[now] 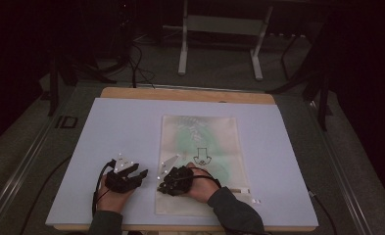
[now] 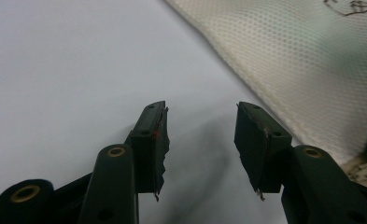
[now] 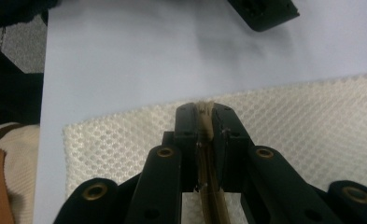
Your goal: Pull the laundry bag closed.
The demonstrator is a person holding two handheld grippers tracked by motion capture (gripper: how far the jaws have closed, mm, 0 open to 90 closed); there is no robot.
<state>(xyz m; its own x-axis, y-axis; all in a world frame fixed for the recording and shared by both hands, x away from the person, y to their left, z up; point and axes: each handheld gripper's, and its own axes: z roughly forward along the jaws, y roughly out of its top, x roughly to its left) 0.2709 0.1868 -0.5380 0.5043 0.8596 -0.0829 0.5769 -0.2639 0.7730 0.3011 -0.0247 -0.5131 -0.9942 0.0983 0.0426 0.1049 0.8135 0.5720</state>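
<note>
My right gripper (image 3: 204,114) is clamped on a beige strip, seemingly the zipper edge of the mesh bag (image 1: 200,147); the jaws are nearly together with that strip pinched between them. The bag lies flat on the white board (image 1: 121,127), its long axis running away from me, and the grip sits at its near left corner. My left gripper (image 2: 201,140) rests on bare board with its jaws apart and nothing between them; the bag's left edge lies just to its right, close but not touching. I judge the left gripper the free one, so the next reach goes rightward onto that edge.
</note>
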